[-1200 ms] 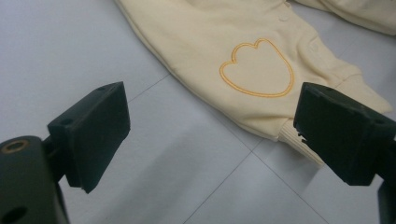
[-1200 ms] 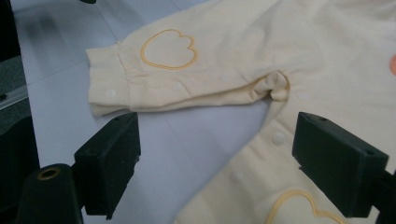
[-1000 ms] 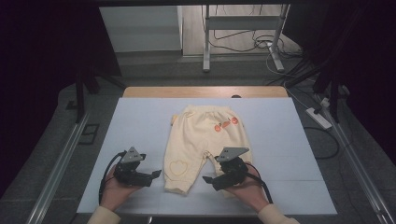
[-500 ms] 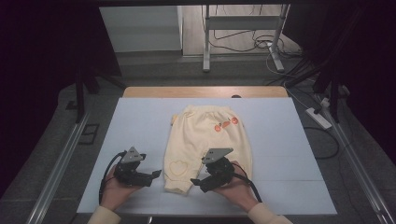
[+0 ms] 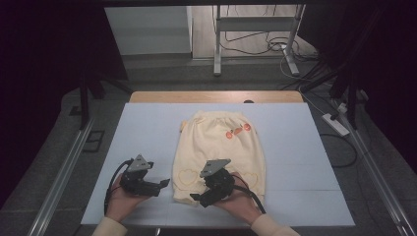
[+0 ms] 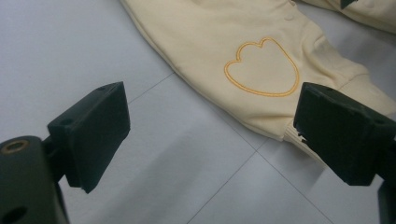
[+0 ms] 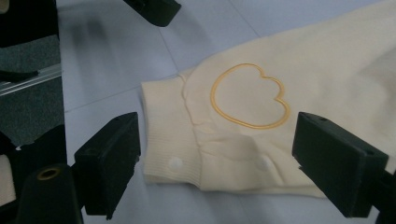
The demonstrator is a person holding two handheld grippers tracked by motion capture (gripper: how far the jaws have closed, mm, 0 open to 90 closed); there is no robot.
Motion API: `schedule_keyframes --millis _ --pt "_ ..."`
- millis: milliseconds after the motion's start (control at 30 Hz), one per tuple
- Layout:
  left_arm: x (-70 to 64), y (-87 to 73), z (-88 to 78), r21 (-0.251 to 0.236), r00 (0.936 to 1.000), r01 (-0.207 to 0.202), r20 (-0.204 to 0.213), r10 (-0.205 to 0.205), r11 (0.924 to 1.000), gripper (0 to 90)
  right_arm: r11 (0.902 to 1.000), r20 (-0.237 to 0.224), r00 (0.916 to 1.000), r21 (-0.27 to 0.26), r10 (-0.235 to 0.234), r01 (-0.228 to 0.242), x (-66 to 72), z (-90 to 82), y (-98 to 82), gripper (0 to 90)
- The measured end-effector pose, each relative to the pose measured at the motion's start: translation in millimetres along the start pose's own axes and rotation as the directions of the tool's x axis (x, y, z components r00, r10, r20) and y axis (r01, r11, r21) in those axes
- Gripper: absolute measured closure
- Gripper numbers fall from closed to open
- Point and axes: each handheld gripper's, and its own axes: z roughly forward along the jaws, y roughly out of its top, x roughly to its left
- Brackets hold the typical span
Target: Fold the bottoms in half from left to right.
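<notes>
Soft cream cotton lies between the spread jaws of the right gripper (image 7: 215, 163): the ribbed leg cuff (image 7: 168, 144) of the baby trousers (image 5: 219, 152), with a snap button (image 7: 175, 163). Beyond it sits a stitched heart (image 7: 247, 95). The left gripper (image 6: 210, 135), also wide open, hovers beside the other cuff. Light and limp, the cloth should pinch best at the thick cuffs.
</notes>
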Motion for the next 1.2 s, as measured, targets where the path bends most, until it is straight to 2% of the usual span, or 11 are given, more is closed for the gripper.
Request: schedule_keyframes --millis 567,700,933,1067,1200 --pt "1.0 -1.2 0.0 0.005 1.0000 0.000 0.001 0.000 1.0000 10.7 0.9986 -0.057 0.9973 0.025 -0.046 0.048 18.5 32.0 14.9 16.1" --pt "1.5 -1.5 -0.2 0.005 1.0000 0.003 0.000 -0.003 1.0000 10.7 0.9962 -0.070 0.9949 0.043 -0.072 0.075 24.0 42.1 18.3 16.9" --pt "2.0 -2.2 -0.8 0.006 1.0000 0.001 -0.003 -0.001 1.0000 10.7 0.9941 -0.080 0.9928 0.054 -0.089 0.094 28.5 52.4 17.5 18.2" --pt "2.3 -2.4 -0.7 0.006 1.0000 0.002 -0.005 -0.002 1.0000 10.7 0.9903 -0.077 0.9910 0.077 -0.110 0.116 30.6 58.0 17.7 19.9" --pt "1.9 -2.5 -0.9 0.011 1.0000 -0.003 -0.006 0.003 0.9999 10.7 0.9884 -0.070 0.9920 0.103 -0.105 0.112 30.5 64.5 14.8 22.5"
